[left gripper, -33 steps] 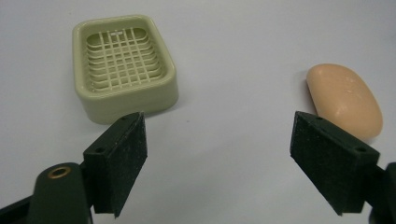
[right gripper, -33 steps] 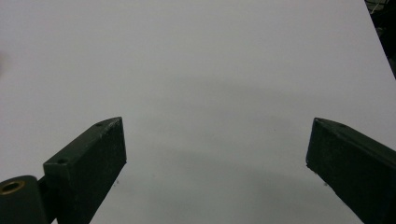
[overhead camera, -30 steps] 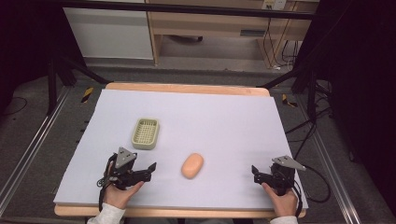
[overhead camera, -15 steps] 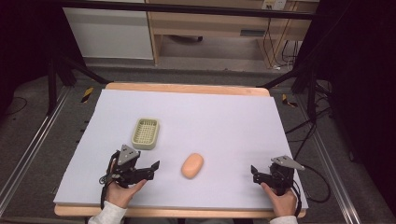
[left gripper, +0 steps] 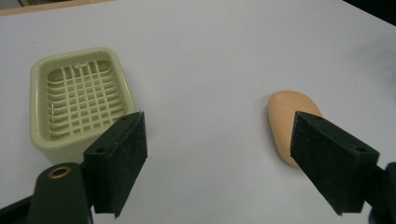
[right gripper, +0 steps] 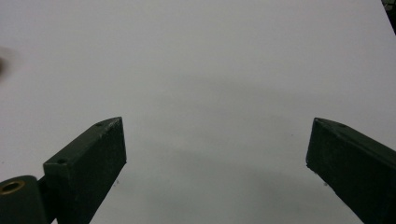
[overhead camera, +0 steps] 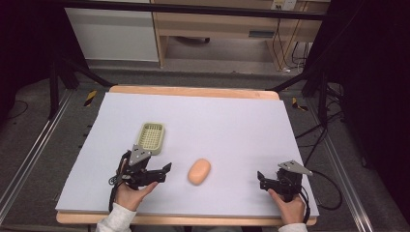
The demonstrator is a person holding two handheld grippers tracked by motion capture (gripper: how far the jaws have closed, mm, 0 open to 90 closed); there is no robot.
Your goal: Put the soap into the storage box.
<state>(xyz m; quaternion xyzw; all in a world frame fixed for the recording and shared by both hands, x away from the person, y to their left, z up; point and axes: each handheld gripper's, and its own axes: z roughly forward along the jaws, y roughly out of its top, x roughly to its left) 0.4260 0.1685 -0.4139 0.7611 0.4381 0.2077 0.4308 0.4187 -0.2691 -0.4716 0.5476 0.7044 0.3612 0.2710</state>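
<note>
Holding my left gripper (overhead camera: 167, 170) near the front edge of the table (overhead camera: 232, 125), I see its 2 jaws wide apart and empty. The orange soap bar (overhead camera: 199, 171) lies just to its right, and the green soap dish (overhead camera: 150, 137) stands beyond it, a little to the far left. My right gripper (overhead camera: 261, 177) waits at the near right, also spread wide and empty. I think the rounded soap could slip sideways if the jaws close off-centre.

Even overhead light, dark surrounds; soft shadows, gripper views slightly blurry.
</note>
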